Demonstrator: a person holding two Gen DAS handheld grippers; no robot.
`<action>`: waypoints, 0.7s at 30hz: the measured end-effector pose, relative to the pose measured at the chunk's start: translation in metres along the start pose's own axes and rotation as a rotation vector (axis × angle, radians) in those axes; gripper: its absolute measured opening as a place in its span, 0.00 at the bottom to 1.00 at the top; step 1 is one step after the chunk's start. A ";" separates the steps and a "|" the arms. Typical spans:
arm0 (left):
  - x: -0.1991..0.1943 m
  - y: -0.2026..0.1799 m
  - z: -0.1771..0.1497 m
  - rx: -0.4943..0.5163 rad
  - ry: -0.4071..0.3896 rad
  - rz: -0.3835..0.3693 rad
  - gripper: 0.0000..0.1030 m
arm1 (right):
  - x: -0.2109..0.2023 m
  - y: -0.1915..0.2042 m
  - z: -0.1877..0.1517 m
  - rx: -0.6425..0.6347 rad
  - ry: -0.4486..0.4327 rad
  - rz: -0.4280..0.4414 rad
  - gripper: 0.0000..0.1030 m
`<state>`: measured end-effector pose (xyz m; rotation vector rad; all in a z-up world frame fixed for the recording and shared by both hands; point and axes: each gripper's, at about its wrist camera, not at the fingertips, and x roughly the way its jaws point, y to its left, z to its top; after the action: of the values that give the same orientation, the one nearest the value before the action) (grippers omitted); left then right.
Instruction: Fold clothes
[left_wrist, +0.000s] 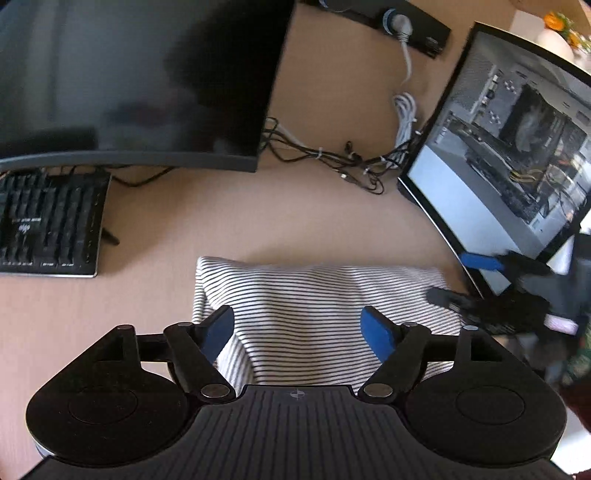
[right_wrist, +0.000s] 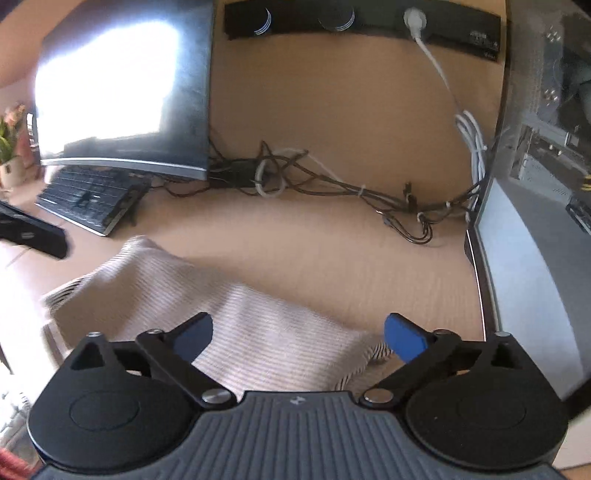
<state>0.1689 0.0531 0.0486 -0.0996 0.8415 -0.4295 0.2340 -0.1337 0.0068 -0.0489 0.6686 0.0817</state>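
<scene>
The striped garment (left_wrist: 314, 314) lies folded on the bench (left_wrist: 147, 314) in the lower middle of the left wrist view, its far edge running straight across the frame and its left corner rounded over. The left gripper (left_wrist: 299, 332) hangs over it with jaws wide, nothing between the blue pads (left_wrist: 376, 336). At the right edge of that view the right gripper (left_wrist: 491, 291) shows, blurred, by the garment's right end and against the glass-sided computer case (left_wrist: 517, 147).

In the right wrist view the right gripper (right_wrist: 299, 339) stands wide and holds nothing; the garment (right_wrist: 221, 314) lies under it from the left edge to the lower middle, blurred.

Bare bench stretches beyond the far edge up to the tangled cables (right_wrist: 332, 184). A keyboard (left_wrist: 48, 225) and dark monitor (left_wrist: 129, 74) bound the upper left.
</scene>
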 end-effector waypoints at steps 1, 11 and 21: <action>0.001 -0.002 -0.002 0.003 0.005 -0.005 0.82 | 0.009 -0.001 0.002 -0.002 0.007 -0.011 0.98; 0.061 0.002 -0.047 -0.119 0.267 -0.230 0.91 | 0.070 -0.007 -0.011 -0.044 0.127 -0.093 1.00; 0.106 0.025 -0.003 -0.189 0.177 -0.199 0.92 | 0.038 -0.026 -0.046 0.214 0.154 -0.110 1.00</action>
<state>0.2373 0.0333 -0.0341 -0.3259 1.0501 -0.5500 0.2376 -0.1610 -0.0524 0.1152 0.8240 -0.1004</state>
